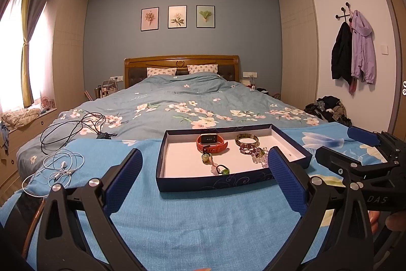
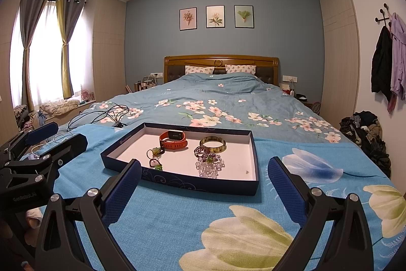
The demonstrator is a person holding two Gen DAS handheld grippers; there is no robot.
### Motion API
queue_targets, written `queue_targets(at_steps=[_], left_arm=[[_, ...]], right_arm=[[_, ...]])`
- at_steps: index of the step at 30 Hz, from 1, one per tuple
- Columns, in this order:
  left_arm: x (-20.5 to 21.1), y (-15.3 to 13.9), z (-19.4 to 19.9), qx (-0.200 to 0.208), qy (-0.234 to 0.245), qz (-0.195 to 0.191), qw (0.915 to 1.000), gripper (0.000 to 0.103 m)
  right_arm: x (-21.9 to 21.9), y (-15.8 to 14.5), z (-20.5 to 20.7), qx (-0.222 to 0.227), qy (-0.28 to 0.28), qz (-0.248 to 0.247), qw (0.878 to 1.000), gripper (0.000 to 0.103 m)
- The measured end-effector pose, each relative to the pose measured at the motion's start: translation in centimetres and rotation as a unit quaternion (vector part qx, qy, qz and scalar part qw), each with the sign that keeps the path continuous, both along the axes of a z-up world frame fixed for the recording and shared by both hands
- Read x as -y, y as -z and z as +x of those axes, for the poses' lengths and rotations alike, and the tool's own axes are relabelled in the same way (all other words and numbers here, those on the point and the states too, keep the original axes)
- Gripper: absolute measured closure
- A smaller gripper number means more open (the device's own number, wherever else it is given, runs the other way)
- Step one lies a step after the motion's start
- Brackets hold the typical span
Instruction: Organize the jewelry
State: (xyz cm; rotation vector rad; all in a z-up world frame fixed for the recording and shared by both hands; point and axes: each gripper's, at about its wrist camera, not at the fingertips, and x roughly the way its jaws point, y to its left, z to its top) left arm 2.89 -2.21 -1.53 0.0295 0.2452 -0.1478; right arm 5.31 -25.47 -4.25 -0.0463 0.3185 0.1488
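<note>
Fingers of left gripper [image 1: 204, 180] and right gripper [image 2: 204, 186] spread wide, nothing held. Tray [image 2: 177, 180] just ahead; bead bracelet [image 2: 209, 164] judged light, slippery, best pinched across strand.

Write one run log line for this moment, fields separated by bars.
left claw open | right claw open | watch, bangle, beads in tray | nothing held

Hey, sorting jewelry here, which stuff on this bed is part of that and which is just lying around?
Belongs to the job:
dark blue shallow box
red-strapped watch
greenish bangle
purple bead bracelet
clear crystal bracelet
green-charm hair ties

Just lying about:
black cable
white earphones
pile of dark clothes
</note>
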Motion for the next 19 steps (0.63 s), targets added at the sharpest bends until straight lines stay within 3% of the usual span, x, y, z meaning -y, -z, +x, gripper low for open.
queue_targets(at_steps=[10,13,17,19], left_arm=[[0.0,-0.2,-0.3,0.008,0.011,0.005,0.9999,0.006],[-0.2,-0.2,0.2,-0.008,0.013,0.004,0.9999,0.006],[-1.6,0.3,2.1,-0.064,0.010,0.001,0.9979,0.006],[-2.6,0.8,3.3,-0.095,-0.006,0.004,0.9955,0.006]], right_arm=[[-0.1,0.0,0.0,-0.001,-0.001,-0.003,1.000,0.007],[0.5,-0.1,0.3,-0.013,-0.005,-0.012,1.000,0.007],[3.4,0.7,2.6,-0.084,0.016,-0.042,0.995,0.007],[6.0,1.7,4.0,-0.124,0.052,-0.061,0.989,0.007]])
